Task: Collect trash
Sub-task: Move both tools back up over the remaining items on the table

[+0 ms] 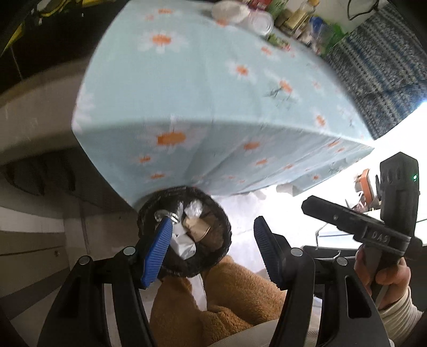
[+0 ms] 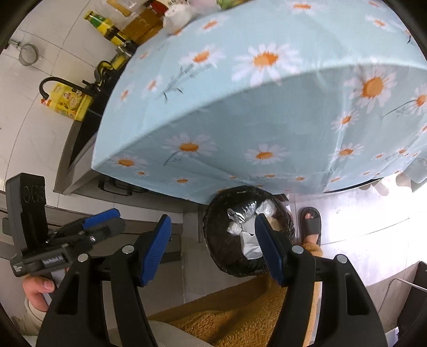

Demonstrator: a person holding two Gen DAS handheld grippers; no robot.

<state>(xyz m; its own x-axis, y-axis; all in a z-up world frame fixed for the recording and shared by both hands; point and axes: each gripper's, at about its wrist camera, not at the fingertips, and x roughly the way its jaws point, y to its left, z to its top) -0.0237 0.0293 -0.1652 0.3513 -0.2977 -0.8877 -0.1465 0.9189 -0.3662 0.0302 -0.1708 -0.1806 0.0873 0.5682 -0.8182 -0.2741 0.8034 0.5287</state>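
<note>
A black-lined trash bin stands on the floor below the table's front edge and holds crumpled plastic, white paper and a brown cardboard piece. It also shows in the right wrist view with silver foil and white scraps inside. My left gripper is open and empty above the bin. My right gripper is open and empty above the bin's left rim. More trash, a crumpled white wad and a clear cup, lies at the table's far end.
The table has a light blue daisy cloth. Bottles and jars crowd its far edge. The person's orange fleece legs and a sandalled foot are beside the bin. A sink with a black tap is at left.
</note>
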